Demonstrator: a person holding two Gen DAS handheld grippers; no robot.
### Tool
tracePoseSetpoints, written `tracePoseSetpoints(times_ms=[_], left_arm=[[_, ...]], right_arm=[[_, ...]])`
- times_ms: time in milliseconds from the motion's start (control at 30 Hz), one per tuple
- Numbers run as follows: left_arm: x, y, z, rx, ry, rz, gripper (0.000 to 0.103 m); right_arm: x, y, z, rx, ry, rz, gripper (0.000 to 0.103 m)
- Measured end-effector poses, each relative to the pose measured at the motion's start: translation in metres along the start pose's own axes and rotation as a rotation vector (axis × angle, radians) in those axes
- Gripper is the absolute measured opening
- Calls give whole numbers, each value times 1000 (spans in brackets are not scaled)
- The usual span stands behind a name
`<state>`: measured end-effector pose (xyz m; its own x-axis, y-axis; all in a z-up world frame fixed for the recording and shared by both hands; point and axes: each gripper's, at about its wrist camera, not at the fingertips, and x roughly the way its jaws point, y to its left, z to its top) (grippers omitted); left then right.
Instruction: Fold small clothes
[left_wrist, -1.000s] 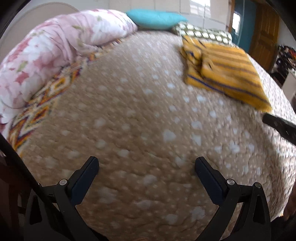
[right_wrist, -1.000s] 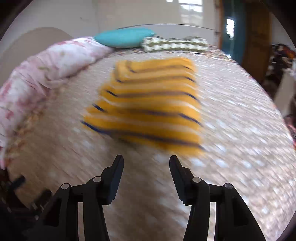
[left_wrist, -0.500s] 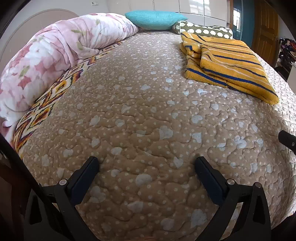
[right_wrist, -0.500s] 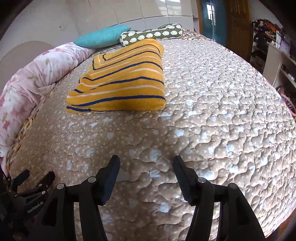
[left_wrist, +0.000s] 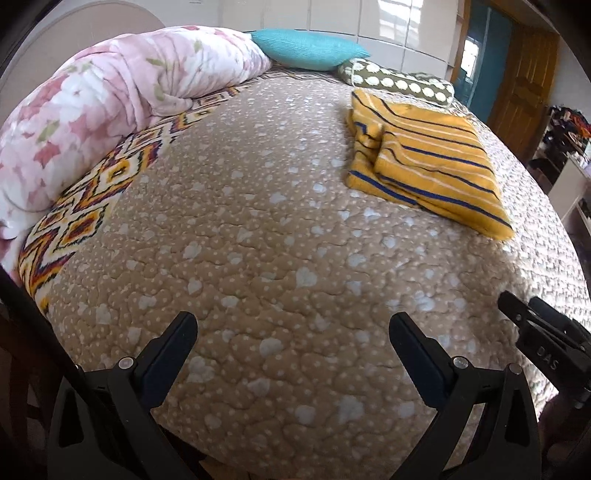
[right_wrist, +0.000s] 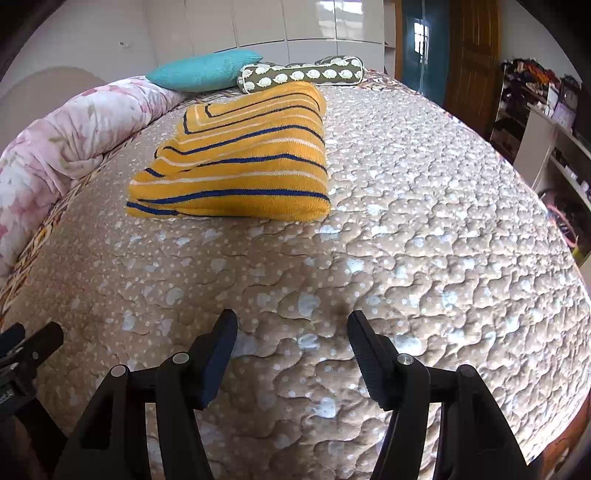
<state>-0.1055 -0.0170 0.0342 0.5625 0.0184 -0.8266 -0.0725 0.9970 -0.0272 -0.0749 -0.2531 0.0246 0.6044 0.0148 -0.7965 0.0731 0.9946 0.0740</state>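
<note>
Folded striped garment (right_wrist: 236, 158) on quilt (right_wrist: 406, 258); left claw (left_wrist: 293, 334) wide, right claw (right_wrist: 291, 334) narrower, both empty.

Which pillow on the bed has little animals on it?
The long olive bolster pillow, printed with pale hedgehog shapes. The teal pillow beside it is plain, and the pink rolled quilt shows flowers.

Tan quilted bedspread (right_wrist: 424, 240); rolled pink floral duvet (left_wrist: 110, 96), teal pillow (right_wrist: 203, 72), dotted olive bolster (right_wrist: 303, 74)
</note>
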Motion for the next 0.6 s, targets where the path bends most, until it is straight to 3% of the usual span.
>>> tracePoseSetpoints(times_ms=[100, 600], left_arm=[[-3, -6, 0, 25, 14, -35, 103], [2, -10, -2, 47, 28, -39, 103]], right_arm=[[1, 1, 0, 0, 5, 2, 70], [2, 2, 0, -14, 8, -16, 71]])
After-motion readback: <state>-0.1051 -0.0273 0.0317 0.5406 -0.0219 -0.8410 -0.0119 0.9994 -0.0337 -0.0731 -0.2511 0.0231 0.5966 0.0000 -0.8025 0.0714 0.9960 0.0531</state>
